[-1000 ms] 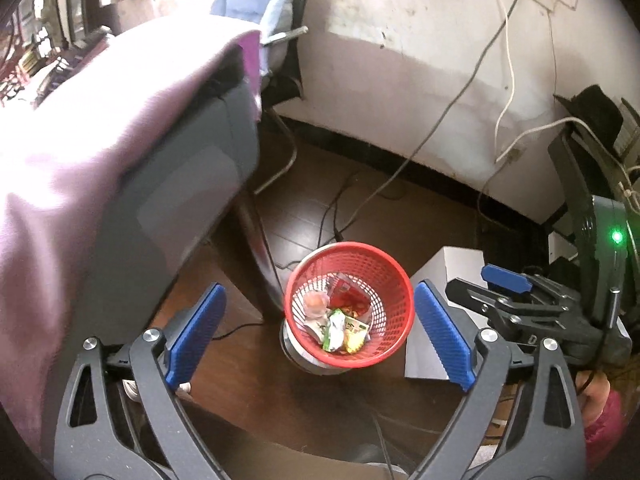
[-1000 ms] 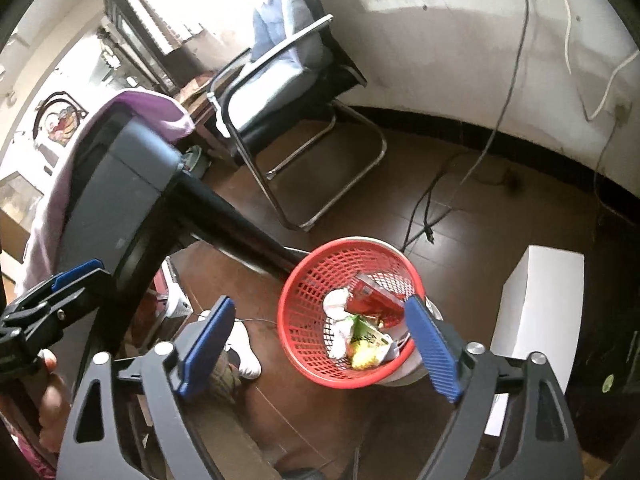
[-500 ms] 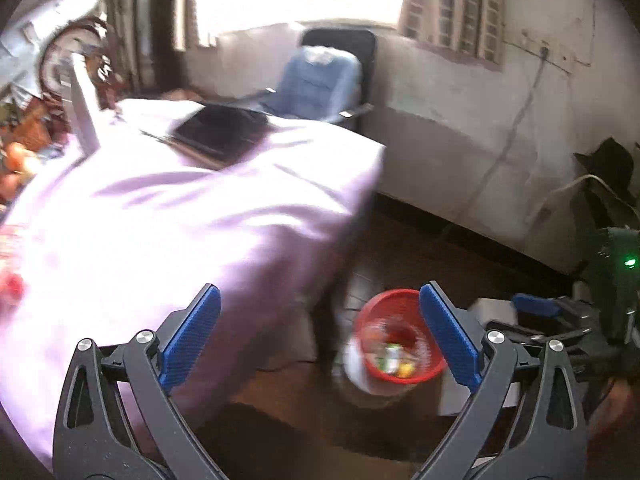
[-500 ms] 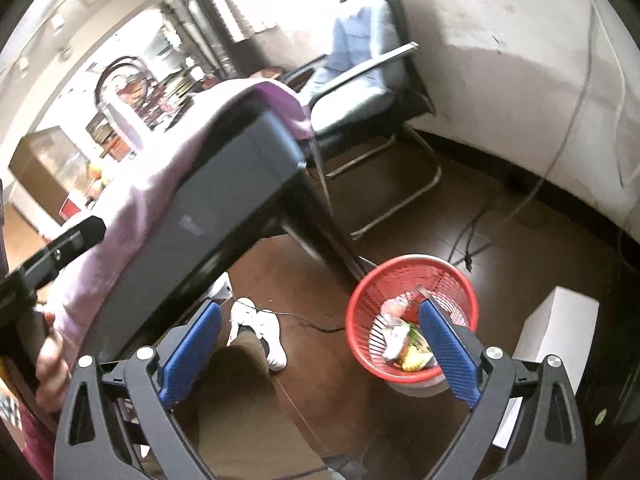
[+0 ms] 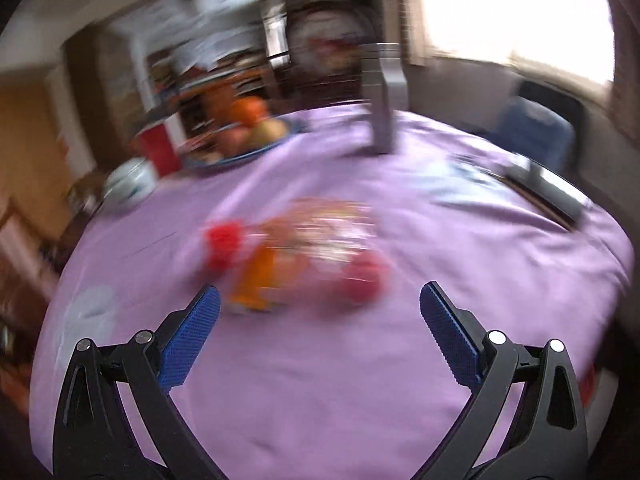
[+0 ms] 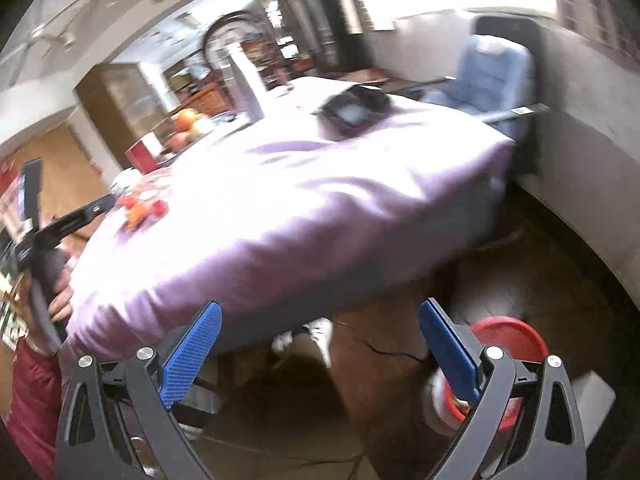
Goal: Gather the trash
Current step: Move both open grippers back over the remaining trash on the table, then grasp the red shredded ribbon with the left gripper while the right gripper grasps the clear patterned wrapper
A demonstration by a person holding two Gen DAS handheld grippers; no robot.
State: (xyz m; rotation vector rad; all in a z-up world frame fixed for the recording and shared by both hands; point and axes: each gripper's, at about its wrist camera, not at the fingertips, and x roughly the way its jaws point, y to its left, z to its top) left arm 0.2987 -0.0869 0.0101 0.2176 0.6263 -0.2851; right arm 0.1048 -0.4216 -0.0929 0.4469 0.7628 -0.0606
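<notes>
Wrappers [image 5: 304, 256], blurred red and orange, lie mid-surface [image 5: 460, 280] on the purple cloth; we aim our left tool [image 5: 320, 312] at them, wide and empty. Our right tool [image 6: 320, 328], equally wide and empty, hangs near the red bin [image 6: 516, 334] on the floor.

A heap of what may be wrappers [image 5: 296, 256] lies in the middle of the desk [image 5: 360, 360], too blurry to be sure. Behind it sits a fruit plate [image 5: 244, 140]. A chair [image 6: 492, 76] stands behind the desk. The basket [image 6: 508, 340] is on the floor [image 6: 560, 300] beside the desk.
</notes>
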